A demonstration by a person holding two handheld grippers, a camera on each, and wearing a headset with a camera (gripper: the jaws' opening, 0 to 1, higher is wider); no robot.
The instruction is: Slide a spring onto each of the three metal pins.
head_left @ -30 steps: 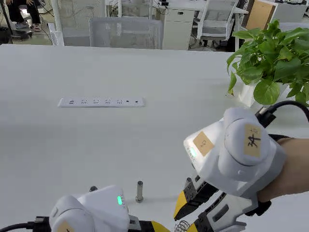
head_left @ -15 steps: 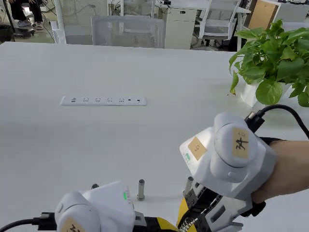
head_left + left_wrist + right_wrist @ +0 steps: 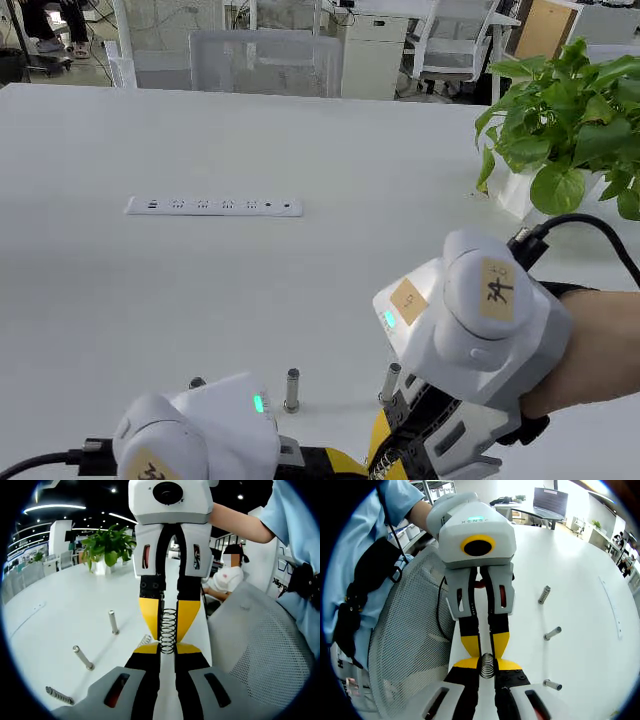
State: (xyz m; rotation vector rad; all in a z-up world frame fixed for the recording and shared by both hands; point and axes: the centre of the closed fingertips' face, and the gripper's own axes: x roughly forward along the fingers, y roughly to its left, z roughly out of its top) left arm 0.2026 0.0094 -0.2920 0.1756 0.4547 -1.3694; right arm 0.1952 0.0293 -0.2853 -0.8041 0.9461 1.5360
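Observation:
A small steel spring (image 3: 168,626) is pinched between both grippers, which meet tip to tip just above the white table (image 3: 300,280). My left gripper (image 3: 167,648) is shut on its near end. My right gripper (image 3: 487,664) is shut on it too, with the coil (image 3: 487,665) seen end-on. Two bare metal pins (image 3: 292,388) (image 3: 390,382) stand upright just beyond the grippers. A third pin (image 3: 59,695) wears a spring. Another loose spring (image 3: 145,640) lies on the table by the jaws.
A white power strip (image 3: 212,207) lies mid-table. A potted plant (image 3: 565,110) stands at the right edge. Mesh chairs (image 3: 262,62) line the far side, and another (image 3: 260,645) sits at the near edge beside the person.
The right gripper has drawn in closer to the left one, and the spring now sits between both sets of tips. The head camera has tilted slightly.

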